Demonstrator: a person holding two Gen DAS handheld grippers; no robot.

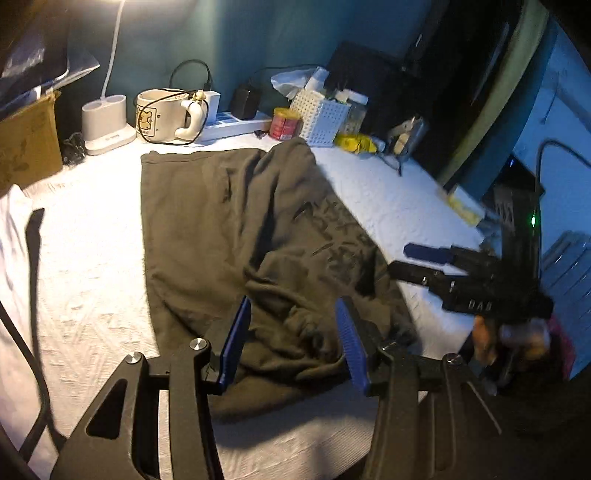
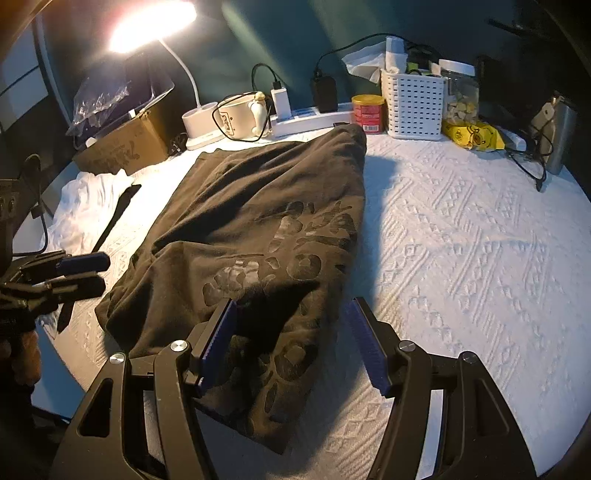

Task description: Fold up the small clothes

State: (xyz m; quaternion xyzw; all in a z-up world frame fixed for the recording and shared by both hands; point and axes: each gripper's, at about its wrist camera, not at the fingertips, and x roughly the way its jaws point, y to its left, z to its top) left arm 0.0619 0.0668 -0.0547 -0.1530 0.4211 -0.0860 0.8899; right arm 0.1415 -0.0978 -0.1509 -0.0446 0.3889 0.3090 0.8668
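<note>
white quilted bedspread (image 2: 461,240), dark shirt (image 2: 258,221); cardboard box (image 2: 125,142) fully visible only from right wrist

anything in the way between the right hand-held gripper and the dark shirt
Nothing visible does. The right hand-held gripper hangs open right over the near end of the dark olive printed shirt, with only bare white textured cloth beside it.

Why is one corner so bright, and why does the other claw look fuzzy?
Right wrist view: the lit desk lamp glares white at top left. Left wrist view: the same glare washes out the top left, and the right claw is smeared by blur; edges bend from the fisheye.
</note>
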